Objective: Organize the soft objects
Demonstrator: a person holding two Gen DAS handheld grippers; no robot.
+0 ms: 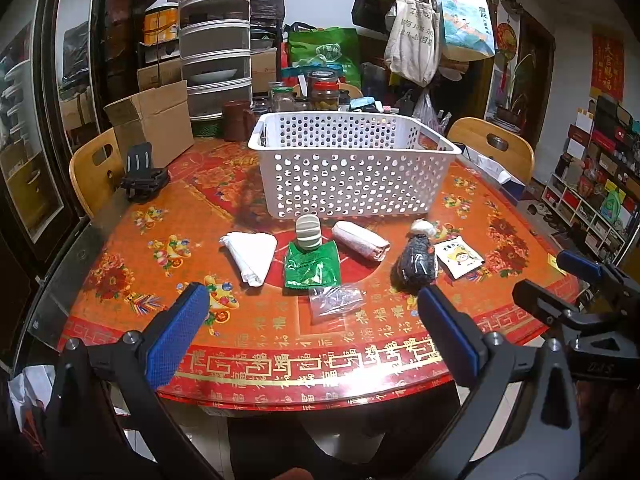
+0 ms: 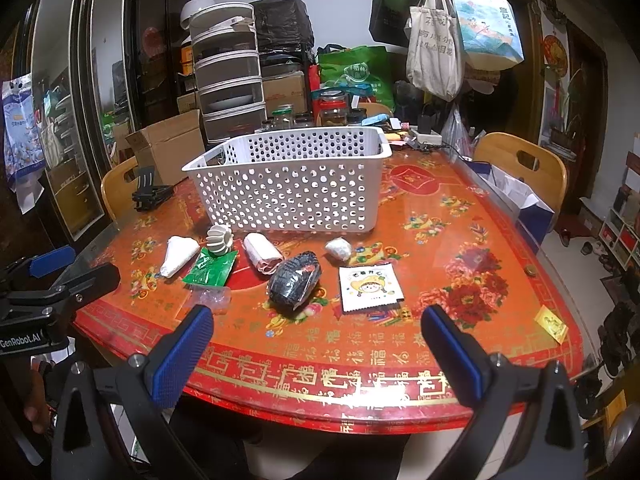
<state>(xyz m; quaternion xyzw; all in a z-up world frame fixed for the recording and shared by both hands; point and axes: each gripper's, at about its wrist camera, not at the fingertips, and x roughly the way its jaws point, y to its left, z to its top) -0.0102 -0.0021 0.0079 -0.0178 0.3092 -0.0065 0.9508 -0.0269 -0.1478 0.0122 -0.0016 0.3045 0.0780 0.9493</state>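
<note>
Soft items [image 1: 250, 256] lie in a row mid-tabletop, just before the basket [image 1: 352, 168]. Both grippers [image 1: 312, 320] [image 2: 316, 340] gape empty over the near edge. Nothing binned; next, reach and pinch one.

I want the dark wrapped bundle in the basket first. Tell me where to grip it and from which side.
Grip the dark wrapped bundle across its narrow middle, coming from above with the right tongs, which are open and nearest it. It lies flat and elongated on the table, angled toward the basket, so closing across its short width looks surest.
</note>
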